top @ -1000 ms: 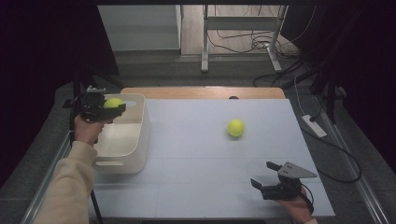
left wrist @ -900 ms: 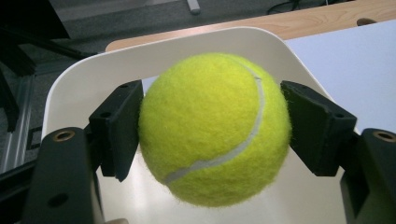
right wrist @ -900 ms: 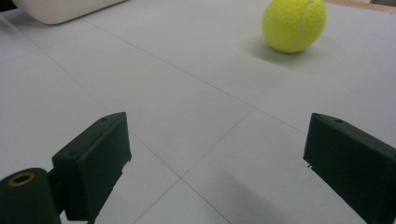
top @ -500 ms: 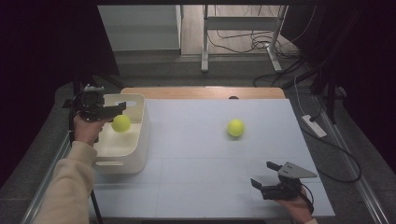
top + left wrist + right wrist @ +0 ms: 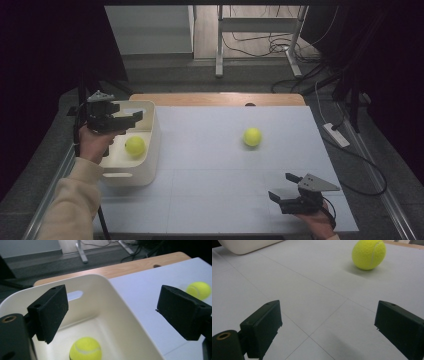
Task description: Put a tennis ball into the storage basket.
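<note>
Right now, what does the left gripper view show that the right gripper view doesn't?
Left gripper view: the inside of the white bin, with a tennis ball lying on its floor, framed by the left gripper, whose empty jaws have just been opening. Right gripper view: the right gripper, jaws open and empty, low over the seam lines of the pale sheet. Both: the second tennis ball resting on that sheet, and some of the bin's outer wall.

2 tennis balls (image 5: 135, 146) (image 5: 252, 136), 1 bin (image 5: 145, 167), 2 grippers (image 5: 131, 117) (image 5: 283, 187).
</note>
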A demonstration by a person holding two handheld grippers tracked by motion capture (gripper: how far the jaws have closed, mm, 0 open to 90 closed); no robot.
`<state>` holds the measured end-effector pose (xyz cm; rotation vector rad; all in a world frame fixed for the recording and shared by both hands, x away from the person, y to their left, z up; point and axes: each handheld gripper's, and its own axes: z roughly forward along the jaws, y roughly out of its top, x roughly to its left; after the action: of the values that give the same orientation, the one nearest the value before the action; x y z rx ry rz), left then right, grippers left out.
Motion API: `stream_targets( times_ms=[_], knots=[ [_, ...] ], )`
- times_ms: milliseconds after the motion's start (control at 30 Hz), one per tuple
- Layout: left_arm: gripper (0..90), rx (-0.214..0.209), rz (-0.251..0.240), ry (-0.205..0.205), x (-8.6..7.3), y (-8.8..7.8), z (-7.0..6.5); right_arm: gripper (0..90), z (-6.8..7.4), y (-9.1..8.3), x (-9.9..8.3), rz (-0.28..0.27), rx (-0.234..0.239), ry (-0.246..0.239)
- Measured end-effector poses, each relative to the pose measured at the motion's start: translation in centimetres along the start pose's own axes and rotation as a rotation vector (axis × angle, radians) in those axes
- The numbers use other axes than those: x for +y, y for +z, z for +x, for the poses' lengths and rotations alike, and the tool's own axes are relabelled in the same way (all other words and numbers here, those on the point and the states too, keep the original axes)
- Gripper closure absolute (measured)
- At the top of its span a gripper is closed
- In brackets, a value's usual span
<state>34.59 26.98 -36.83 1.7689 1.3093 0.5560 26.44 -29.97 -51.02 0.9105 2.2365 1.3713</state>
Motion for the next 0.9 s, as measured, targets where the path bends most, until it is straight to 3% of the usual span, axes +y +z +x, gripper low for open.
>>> stream_targets(
  times_ms=[367, 900],
  knots=[
    [11.4, -0.14, -0.042, 0.086, 0.0, -0.9, -3.0, 7.1, -0.1, -0.1, 0.0, 0.0, -0.005, -0.002],
    [12.0, -0.226, -0.07, 0.101, 0.0, -0.9, -4.9, 7.2, -0.1, -0.1, 0.0, -0.003, -0.01, 0.004]
  ],
)
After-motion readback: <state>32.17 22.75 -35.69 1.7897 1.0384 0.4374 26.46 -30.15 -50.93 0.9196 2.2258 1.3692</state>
